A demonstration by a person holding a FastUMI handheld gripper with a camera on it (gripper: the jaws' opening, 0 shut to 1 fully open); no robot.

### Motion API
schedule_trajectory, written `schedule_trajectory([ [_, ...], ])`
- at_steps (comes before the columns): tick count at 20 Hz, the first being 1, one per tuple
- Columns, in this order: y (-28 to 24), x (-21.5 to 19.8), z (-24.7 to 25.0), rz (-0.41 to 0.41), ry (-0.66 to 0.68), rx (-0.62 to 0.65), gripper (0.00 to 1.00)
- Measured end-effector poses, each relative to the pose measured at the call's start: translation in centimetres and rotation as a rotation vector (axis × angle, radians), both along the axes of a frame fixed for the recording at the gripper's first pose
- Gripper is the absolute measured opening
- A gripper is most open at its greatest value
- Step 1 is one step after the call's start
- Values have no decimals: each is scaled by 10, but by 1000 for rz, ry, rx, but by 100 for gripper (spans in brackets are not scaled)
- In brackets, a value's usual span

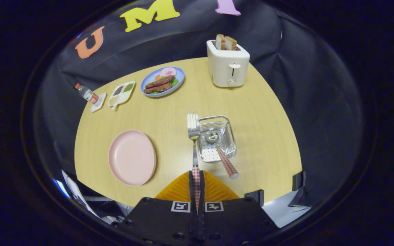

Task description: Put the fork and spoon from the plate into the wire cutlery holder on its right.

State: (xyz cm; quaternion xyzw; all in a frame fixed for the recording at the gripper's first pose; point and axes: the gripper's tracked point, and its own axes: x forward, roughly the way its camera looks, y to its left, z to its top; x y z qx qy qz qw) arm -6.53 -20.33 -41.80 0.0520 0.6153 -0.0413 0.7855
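Gripping fork (194,136) in tool (196,182), spoon (221,153) inside wire holder (216,137)

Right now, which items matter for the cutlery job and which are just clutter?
In the job:
- fork, handle clamped in the gripper, tines at the holder's left rim
- spoon, already leaning in the wire cutlery holder
- pink plate, now bare

Lying about:
- toaster with bread
- blue food plate
- divided dish
- bottle
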Motion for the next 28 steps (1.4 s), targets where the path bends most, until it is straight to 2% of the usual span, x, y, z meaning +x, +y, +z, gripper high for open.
schedule_trajectory([
  [7,-29,-5,6,53,135,21,1],
  [11,-41,-3,0,29,229,50,1],
  [15,-35,-4,3,58,333,119,1],
  [18,-37,-2,-1,107,412,105,1],
  [24,-34,13,-9,155,457,91,2],
  [28,-35,20,-13,153,470,80,2],
])
